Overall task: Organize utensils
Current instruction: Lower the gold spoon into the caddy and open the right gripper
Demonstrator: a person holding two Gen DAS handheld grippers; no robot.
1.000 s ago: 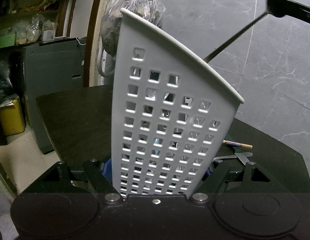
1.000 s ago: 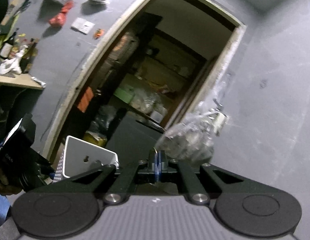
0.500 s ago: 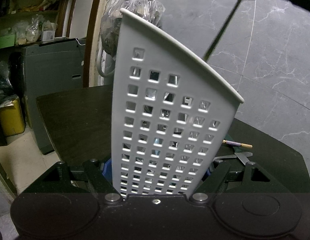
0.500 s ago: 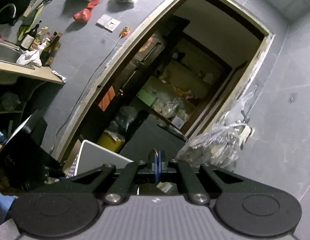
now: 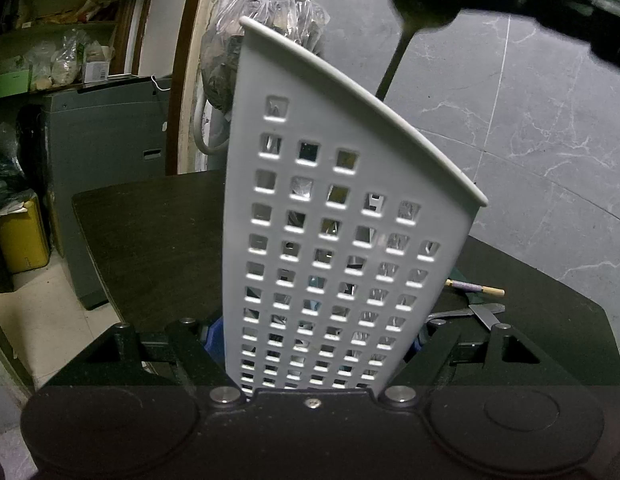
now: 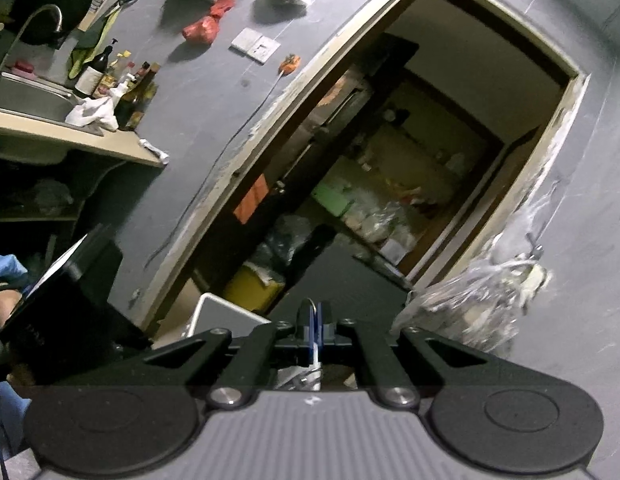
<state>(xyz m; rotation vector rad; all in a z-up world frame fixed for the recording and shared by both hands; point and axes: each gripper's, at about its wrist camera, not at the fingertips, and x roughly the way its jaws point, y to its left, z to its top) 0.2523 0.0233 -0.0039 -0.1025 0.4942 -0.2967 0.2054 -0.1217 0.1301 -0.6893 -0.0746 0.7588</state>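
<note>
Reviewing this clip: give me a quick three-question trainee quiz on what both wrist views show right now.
1. True or false: the left gripper clamps the white perforated holder.
2. What hangs from the right gripper: A) a metal utensil, B) a sponge, C) a cup?
3. Fill in: loose utensils lie on the dark ____ beside the holder.

Key: 1 true; 2 A, its end dips behind the holder's rim; 3 table.
</note>
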